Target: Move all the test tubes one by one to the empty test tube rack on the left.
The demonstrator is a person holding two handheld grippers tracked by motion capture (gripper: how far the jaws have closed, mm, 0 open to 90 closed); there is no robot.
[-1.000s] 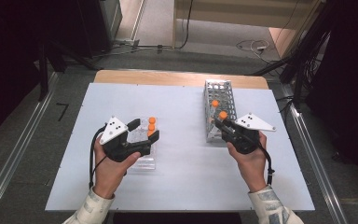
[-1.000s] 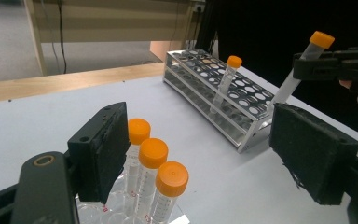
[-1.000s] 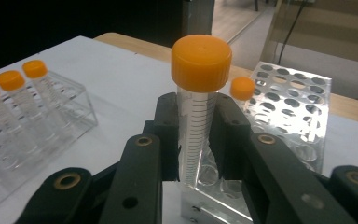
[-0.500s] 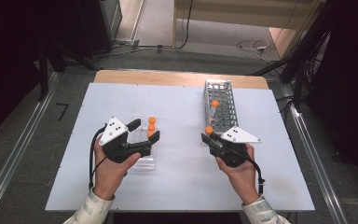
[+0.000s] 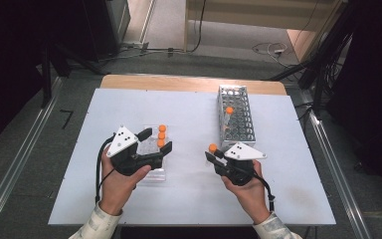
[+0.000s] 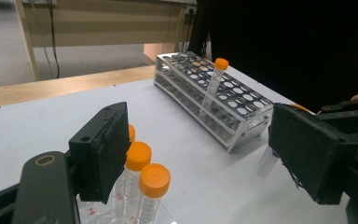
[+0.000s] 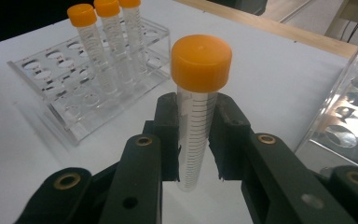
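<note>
Tube (image 7: 196,116), orange-capped, stood pinched upright in the right gripper (image 5: 218,158) over bare table (image 5: 189,199) between the metal rack (image 5: 236,117) and clear rack (image 7: 74,116), while the left gripper (image 5: 154,144) hovered spread at the clear rack.

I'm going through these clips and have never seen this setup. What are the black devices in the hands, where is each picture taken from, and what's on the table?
A person holds a hand-operated two-jaw gripper in each hand. The high view looks down on the white table; the other two pictures come from cameras riding on each gripper, looking along its black jaws.

On the table stand a clear plastic rack with three orange-capped tubes and a metal rack with one tube.

The right gripper is shut on an upright orange-capped tube, between the two racks. The left gripper is open at the clear rack, holding nothing.
</note>
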